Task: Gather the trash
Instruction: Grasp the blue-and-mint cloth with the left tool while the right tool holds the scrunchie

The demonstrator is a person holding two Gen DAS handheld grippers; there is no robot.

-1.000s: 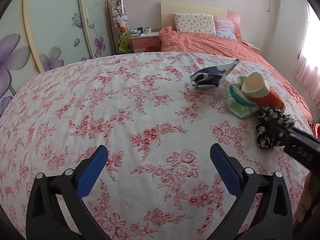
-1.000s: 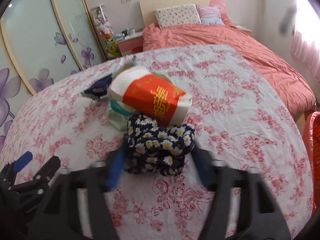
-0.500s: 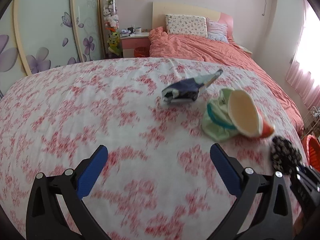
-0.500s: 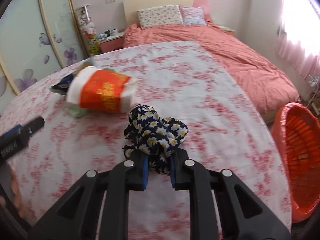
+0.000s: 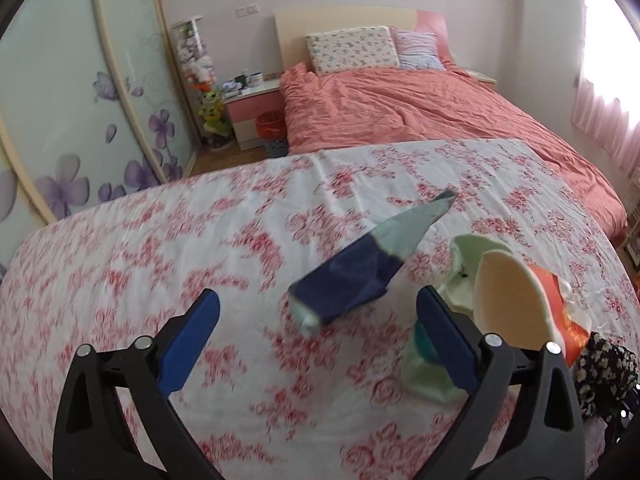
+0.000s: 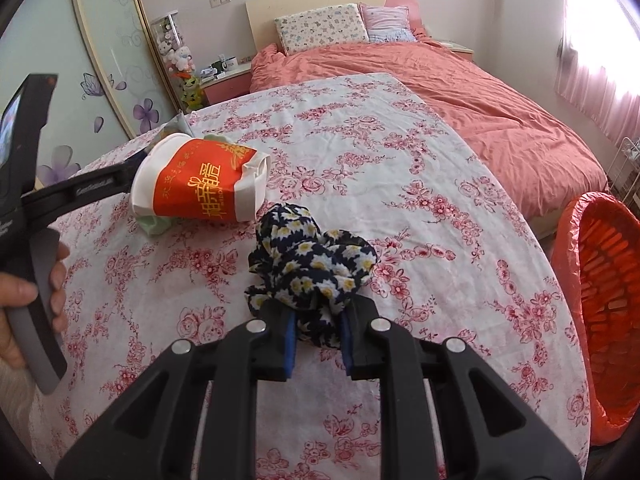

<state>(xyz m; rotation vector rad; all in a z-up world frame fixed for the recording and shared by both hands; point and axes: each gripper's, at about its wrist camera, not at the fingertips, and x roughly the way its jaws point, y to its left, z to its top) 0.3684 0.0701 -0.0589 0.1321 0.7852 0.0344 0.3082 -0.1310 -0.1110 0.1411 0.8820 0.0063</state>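
pinching the daisy-print cloth [image 6: 310, 268] tight in our right gripper [image 6: 318, 338] just above the floral sheet [image 6: 400, 160]; our left gripper [image 5: 316, 322], jaws wide and narrowing a touch, hovers empty near the dark blue wrapper [image 5: 344, 280], beside the red paper cup [image 6: 200, 190].

Two wrist fisheyes angled down, close over one floral tablecloth [image 5: 120, 264], both facing the bed [image 6: 460, 80].

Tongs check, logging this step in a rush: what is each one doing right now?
Left tongs: open, nothing gripped, dark blue wrapper lying ahead between the pads.
Right tongs: shut on the daisy-print cloth.
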